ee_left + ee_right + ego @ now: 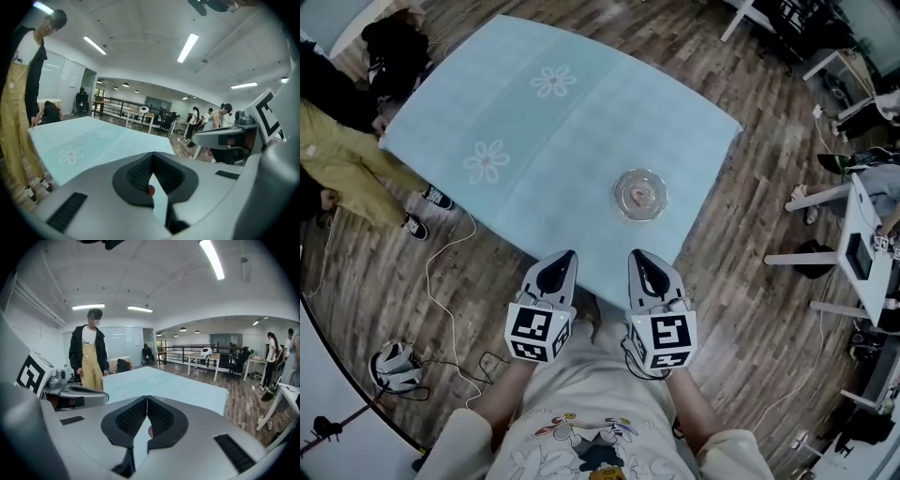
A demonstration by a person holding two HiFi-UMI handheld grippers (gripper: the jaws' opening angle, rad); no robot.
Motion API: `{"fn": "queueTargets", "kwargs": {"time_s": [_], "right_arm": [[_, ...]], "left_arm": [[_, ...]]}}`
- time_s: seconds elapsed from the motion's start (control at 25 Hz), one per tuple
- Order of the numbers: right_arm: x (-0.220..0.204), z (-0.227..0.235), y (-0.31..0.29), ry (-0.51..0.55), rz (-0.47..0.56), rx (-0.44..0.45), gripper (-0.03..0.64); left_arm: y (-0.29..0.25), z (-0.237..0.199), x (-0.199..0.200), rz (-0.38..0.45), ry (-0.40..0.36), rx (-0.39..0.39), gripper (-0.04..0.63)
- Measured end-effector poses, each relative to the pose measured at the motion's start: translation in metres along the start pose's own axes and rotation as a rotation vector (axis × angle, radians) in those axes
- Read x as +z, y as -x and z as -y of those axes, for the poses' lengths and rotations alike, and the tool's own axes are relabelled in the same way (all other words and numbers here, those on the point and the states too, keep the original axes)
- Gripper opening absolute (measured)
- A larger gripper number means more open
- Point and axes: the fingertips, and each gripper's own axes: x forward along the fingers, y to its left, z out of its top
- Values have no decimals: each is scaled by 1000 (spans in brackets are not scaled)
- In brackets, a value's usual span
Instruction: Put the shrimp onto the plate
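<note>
Holds the left gripper [566, 255] and the right gripper [636, 254] side by side just in front of the torso [591, 384], near each other but apart, tips pointing forward and angled slightly toward one another. Backs each with a bare forearm, left forearm [499, 398] and right forearm [698, 412] drawn in close to the body. Presses both pairs of jaws together at the tips, nothing gripped between them.

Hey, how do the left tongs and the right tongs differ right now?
The right tongs sit closer to the plate; the left tongs are farther off to its side. The left cube carries a different black-and-white marker pattern from the right cube. Both tongs are shut, empty, and held at the table's near edge.
</note>
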Motion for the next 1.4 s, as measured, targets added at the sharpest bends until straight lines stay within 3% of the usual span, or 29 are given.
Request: {"fn": "queueTargets", "kwargs": {"time_s": [0.48,0.72,1.4], "right_arm": [[31,-59,76,9,176,-87,25],[22,-75,106,-40,181,-101,25],[8,-116,118,-48,210,-69,23]], "left_arm": [[102,18,40,182,-38,-76,0],[120,41,40,175,-55,-116,0],[153,45,28,205,-55,-99,0]]}}
